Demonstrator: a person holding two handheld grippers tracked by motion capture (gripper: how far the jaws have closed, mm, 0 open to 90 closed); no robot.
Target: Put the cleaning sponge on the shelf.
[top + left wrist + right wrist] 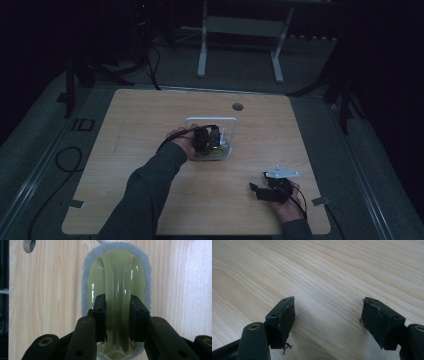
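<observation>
An oval yellow-green pad (117,272) with a grey-blue fuzzy rim lies on the wooden table. A glossy raised ridge runs down its middle. My left gripper (117,301) is shut on that ridge, one jaw pressed on each side. In the high view the left gripper (215,142) sits over the pale base of a white frame (235,131) at mid-table, where the pad (218,153) shows faintly. My right gripper (256,189) rests low at the front right of the table. Its jaws (328,307) stand wide open over bare wood with nothing between them.
The room is dark around the light wooden table (150,120). A round cable hole (237,106) lies behind the white frame and appears again as the hole (29,245) in the left gripper view. A white desk frame (240,35) stands on the floor beyond. Cables trail on the floor at left.
</observation>
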